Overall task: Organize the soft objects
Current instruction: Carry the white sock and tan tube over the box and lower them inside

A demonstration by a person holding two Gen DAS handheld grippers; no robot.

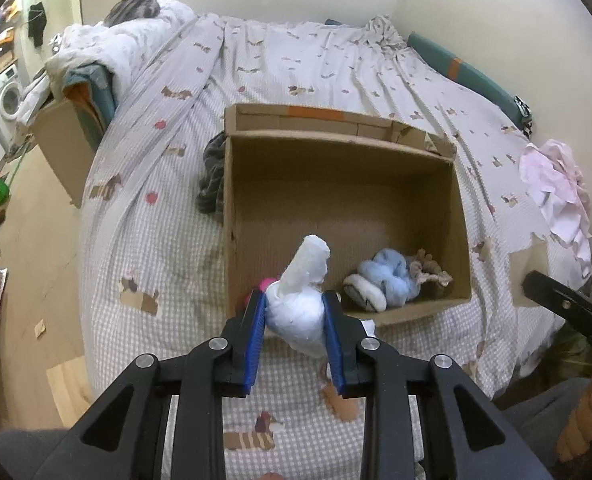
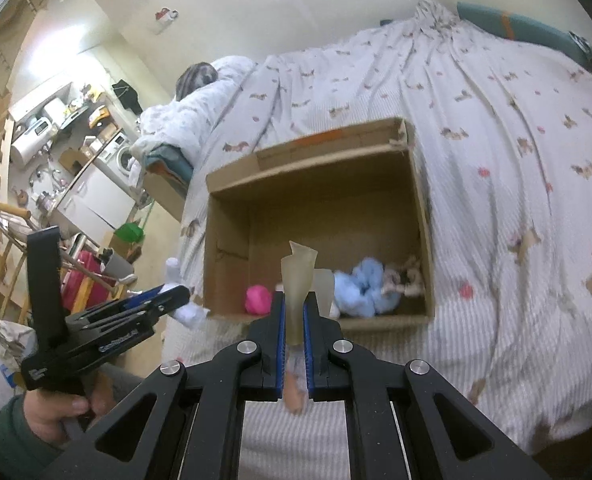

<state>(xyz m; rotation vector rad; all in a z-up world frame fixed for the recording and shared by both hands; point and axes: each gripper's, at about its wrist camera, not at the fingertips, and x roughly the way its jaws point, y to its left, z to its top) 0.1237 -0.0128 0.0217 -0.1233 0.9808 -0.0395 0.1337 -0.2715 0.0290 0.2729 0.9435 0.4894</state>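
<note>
My left gripper point(image 1: 294, 298) is shut on a white rolled sock point(image 1: 296, 308), held just above the near wall of an open cardboard box point(image 1: 228, 220) on the bed. Inside the box lie a blue fluffy item point(image 1: 388, 276), a white-and-grey sock point(image 1: 364, 298), a beige knitted item point(image 1: 432, 272) and a pink ball point(image 2: 256, 298). My right gripper point(image 2: 294, 300) is shut on a thin olive sock point(image 2: 298, 276) that stands upright between the pads, in front of the same box point(image 2: 424, 216). In the right wrist view the left gripper point(image 2: 176, 294) shows at the left with its white sock point(image 2: 192, 314).
A dark striped cloth point(image 1: 214, 176) lies against the box's left wall. Pink clothing point(image 1: 556, 192) is heaped at the bed's right edge. A second cardboard box point(image 1: 62, 140) stands beside the bed on the left, with floor and a washing machine point(image 1: 6, 100) beyond.
</note>
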